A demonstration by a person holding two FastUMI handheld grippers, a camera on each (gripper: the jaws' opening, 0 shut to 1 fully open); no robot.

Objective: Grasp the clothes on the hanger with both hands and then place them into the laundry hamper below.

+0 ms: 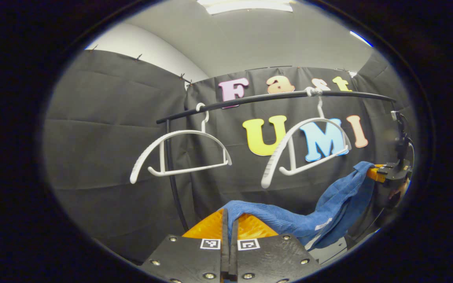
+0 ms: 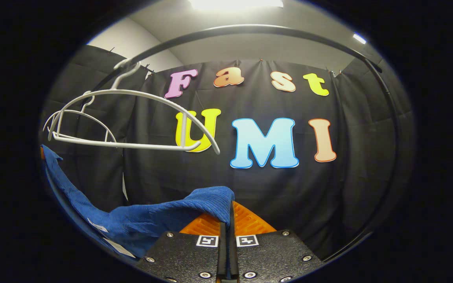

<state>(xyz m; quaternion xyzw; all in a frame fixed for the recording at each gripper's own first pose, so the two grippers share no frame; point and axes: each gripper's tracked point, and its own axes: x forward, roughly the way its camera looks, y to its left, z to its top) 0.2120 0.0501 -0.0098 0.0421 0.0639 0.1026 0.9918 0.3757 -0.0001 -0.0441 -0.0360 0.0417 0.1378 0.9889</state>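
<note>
A blue cloth [image 1: 309, 220] stretches between both grippers, below the bare white hangers. My left gripper [image 1: 229, 220] is shut on one end of it at the bottom of the left gripper view. The other gripper [image 1: 383, 173] pinches the far end at the right of that view. In the right gripper view my right gripper [image 2: 228, 214] is shut on the blue cloth [image 2: 159, 220], which sags away to the left. Two white hangers [image 1: 181, 151] [image 1: 307, 149] hang empty on the black rail [image 1: 273, 97]. A white hanger [image 2: 132, 122] also shows upper left in the right gripper view.
The black rail [image 2: 258, 30] arcs overhead in the right gripper view, and its upright post [image 1: 173, 177] stands behind the left hanger. Black cloth walls close the booth on all sides. A pale surface [image 1: 330, 251] shows low at the right of the left gripper view.
</note>
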